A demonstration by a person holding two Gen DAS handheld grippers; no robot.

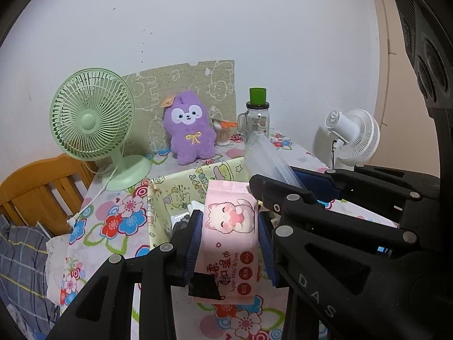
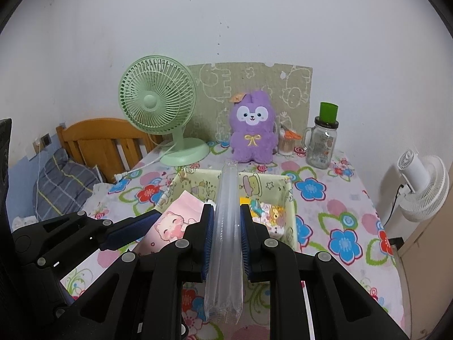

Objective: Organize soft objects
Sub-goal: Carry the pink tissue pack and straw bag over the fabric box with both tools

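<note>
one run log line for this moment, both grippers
left gripper: shut on wipes pack | right gripper: shut on clear sleeve | both above fabric bin

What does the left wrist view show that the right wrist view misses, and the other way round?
Only the left wrist view shows the wipes pack's printed front, clamped in the left tongs. Only the right wrist view shows the colourful packets inside the fabric box and the clear sleeve end-on in the right tongs. Both show the purple plush and green fan.
</note>
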